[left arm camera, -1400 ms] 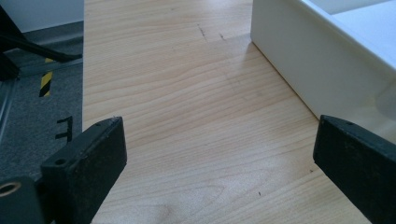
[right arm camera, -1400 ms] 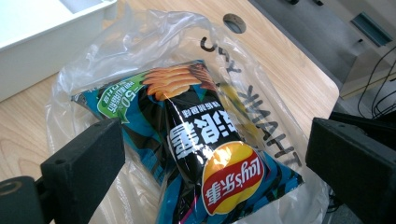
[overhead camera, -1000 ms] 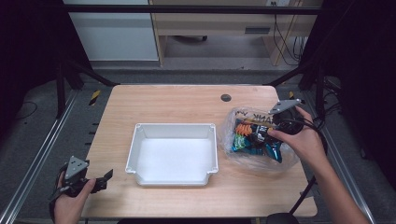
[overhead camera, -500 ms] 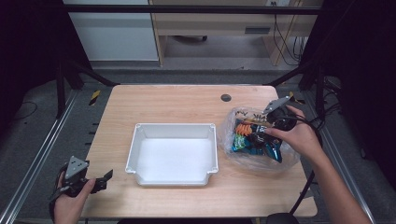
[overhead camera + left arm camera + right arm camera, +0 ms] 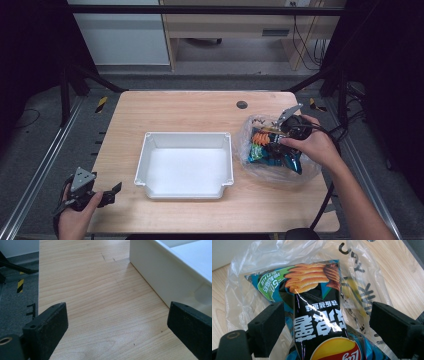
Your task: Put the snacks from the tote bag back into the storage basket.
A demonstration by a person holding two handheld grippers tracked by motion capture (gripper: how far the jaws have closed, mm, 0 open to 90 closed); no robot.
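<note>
Two grippers are at work, well apart. The right gripper [image 5: 327,327] has sunk into the clear bag [image 5: 305,172] near the table's [image 5: 190,110] right edge, its jaws just narrowed but not yet touching the chip packet [image 5: 322,322] between them. A grab looks imminent. The left gripper [image 5: 117,327] waits at the front left corner, jaws spread and empty, beside the white tray [image 5: 150,150].

Crisp packet [image 5: 319,325]: Lay's logo, partly cut off, seen upside down; large white Chinese characters on black; green corner patch with "5" and further characters. Clear plastic bag [image 5: 362,297]: black lettering, unreadable.
</note>
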